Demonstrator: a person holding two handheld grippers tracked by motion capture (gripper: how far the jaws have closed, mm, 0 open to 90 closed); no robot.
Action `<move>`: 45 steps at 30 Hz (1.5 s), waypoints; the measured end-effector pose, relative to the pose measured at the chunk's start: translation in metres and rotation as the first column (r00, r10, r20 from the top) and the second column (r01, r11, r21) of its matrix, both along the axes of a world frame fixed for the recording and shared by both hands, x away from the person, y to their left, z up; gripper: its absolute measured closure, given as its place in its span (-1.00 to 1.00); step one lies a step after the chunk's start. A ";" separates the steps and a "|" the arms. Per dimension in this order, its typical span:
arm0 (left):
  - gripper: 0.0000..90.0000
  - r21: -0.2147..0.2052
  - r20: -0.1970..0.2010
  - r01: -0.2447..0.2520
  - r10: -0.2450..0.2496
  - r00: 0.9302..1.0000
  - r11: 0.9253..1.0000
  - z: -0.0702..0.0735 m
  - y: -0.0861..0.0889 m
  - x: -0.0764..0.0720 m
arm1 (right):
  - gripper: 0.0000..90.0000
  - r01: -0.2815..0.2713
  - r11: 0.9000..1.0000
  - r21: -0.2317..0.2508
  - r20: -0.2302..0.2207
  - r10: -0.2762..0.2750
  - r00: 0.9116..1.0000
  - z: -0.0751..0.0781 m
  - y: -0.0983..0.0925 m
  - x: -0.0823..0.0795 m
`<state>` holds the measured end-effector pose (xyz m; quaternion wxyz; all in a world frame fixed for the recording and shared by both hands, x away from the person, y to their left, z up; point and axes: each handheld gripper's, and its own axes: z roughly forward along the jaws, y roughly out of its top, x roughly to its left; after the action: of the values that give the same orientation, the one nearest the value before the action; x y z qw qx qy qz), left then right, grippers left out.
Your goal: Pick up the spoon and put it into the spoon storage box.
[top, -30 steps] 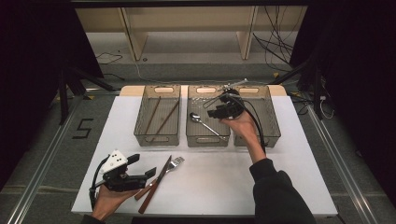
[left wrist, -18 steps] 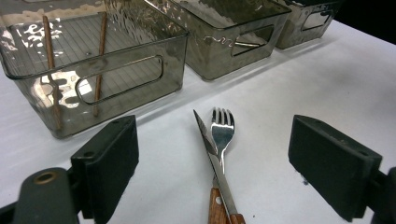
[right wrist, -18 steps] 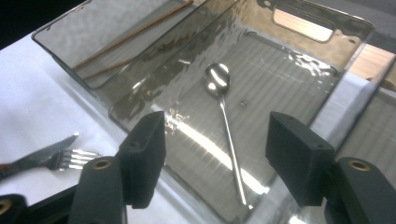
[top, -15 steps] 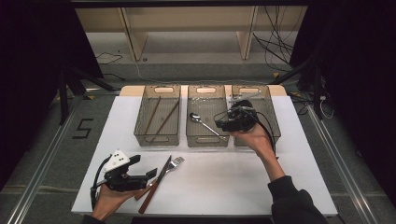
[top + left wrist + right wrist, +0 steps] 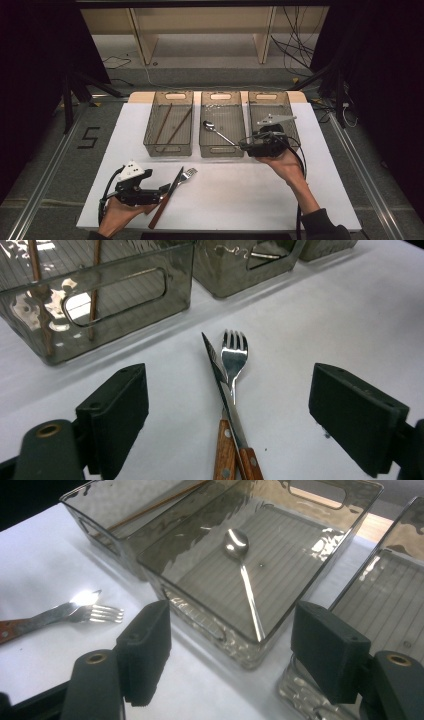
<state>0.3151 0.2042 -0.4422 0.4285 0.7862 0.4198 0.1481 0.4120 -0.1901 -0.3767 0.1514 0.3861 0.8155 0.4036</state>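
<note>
Grippers wide, cutlery waiting on the white table

Spoon first: the shiny steel spoon lies alone in the middle smoked-plastic bin, bowl toward the far end, handle running diagonally to the near right corner. Right beside that corner sits the right gripper, carried in the person's right hand above the near end of the right-hand smoked-plastic bin. Its jaws have just been opening and now stand well apart, nothing between them; in the right gripper view they frame the middle bin's near wall and the spoon handle beyond.

Over on the near left, the left gripper rests low at the white table, jaws spread wide and empty. Directly ahead of it lie the wooden-handled steel knife and the wooden-handled steel fork, crossed over one another, blade and tines pointing toward the bins, just beyond the jaw tips.

Two brown wooden chopsticks lie in the left-hand smoked-plastic bin, well apart from both grippers.
</note>
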 end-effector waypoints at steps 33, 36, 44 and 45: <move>-0.59 0.249 -0.209 0.061 -0.008 0.978 0.967 -0.001 -0.026 0.000 | -0.41 0.011 0.994 0.110 0.042 -0.015 0.999 -0.035 -0.045 -0.065; -0.57 0.260 -0.218 0.056 0.003 0.976 0.964 -0.002 -0.026 0.000 | -0.41 0.012 0.994 0.110 0.037 -0.017 0.999 -0.037 -0.044 -0.068; -0.53 0.297 -0.252 0.072 0.005 0.968 0.952 -0.002 -0.028 -0.002 | -0.41 0.013 0.994 0.111 0.027 -0.016 1.000 -0.043 -0.043 -0.075; -0.52 0.302 -0.257 0.075 0.006 0.966 0.951 -0.002 -0.029 -0.002 | -0.41 0.012 0.994 0.111 0.025 -0.015 1.000 -0.043 -0.043 -0.076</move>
<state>0.3128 0.1754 -0.4441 0.2455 0.8632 0.4291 0.1022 0.3359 -0.2330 -0.4200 0.1429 0.3941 0.7873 0.4522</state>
